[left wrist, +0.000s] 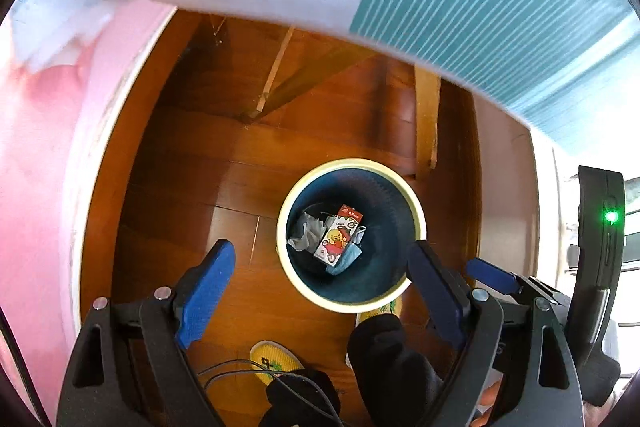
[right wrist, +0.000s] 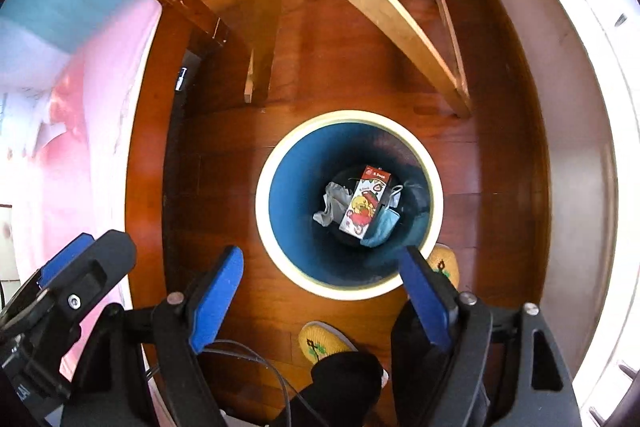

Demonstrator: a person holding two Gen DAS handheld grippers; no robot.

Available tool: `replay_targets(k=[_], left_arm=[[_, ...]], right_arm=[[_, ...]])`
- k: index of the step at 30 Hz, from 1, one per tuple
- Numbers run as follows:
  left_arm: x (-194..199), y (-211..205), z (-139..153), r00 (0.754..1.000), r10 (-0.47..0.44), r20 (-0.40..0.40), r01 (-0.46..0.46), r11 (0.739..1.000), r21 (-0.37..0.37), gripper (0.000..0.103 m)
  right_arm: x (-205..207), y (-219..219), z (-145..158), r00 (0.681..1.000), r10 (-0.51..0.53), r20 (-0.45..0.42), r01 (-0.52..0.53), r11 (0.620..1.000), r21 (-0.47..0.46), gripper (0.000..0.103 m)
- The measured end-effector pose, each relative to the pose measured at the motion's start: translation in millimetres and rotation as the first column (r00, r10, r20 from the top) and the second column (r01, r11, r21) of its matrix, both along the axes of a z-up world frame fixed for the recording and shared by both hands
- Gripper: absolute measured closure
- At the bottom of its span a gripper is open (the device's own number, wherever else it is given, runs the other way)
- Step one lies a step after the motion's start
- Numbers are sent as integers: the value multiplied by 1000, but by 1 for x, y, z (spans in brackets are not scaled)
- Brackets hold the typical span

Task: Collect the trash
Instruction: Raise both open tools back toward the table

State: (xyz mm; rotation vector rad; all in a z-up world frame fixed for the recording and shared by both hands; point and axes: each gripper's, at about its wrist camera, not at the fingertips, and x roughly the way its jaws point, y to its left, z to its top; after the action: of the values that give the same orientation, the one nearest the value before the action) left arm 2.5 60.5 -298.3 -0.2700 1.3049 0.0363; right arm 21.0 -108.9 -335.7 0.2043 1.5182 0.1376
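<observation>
Bin (right wrist: 264, 211) on wood floor, carton (right wrist: 364, 203) inside — both grippers (empty) spread wide

The bin (left wrist: 351, 235) (right wrist: 349, 205) on the wooden floor (left wrist: 180, 187) (right wrist: 224, 167) is viewed steeply from above by both wrist cameras, from six o'clock.

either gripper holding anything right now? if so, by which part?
Nothing held. Left gripper and right gripper both stand open and empty above the bin; the carton lies inside it.
</observation>
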Motion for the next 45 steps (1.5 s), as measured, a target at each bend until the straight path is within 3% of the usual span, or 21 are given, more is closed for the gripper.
replay_targets(k=[6,12,18,26,32,37,45], left_arm=[[-13,4,76,997,-20,69,17,999,33,16],[-13,12,174,978,-48,204,32,996,82,16],[-8,17,254,948,-82,307,49,992,116,16],[-9,17,343,890,-137,435,87,987,133,16],[-3,11,378,865,-175,471,112,981,158,16],[5,8,397,849,-199,490,120,975,189,16],[32,-1,406,855,-198,479,94,968,231,16]], right_arm=[[-9,6,65,998,49,35,-49,999,-15,22],[-7,18,161,982,125,144,-125,992,-10,22],[0,24,264,931,173,321,-171,985,-34,22],[11,21,347,871,133,472,-121,991,-57,22],[18,13,387,821,68,567,-53,998,-42,22],[20,5,404,799,34,600,-19,999,-31,22],[40,-16,413,785,23,619,-6,1000,-29,22]])
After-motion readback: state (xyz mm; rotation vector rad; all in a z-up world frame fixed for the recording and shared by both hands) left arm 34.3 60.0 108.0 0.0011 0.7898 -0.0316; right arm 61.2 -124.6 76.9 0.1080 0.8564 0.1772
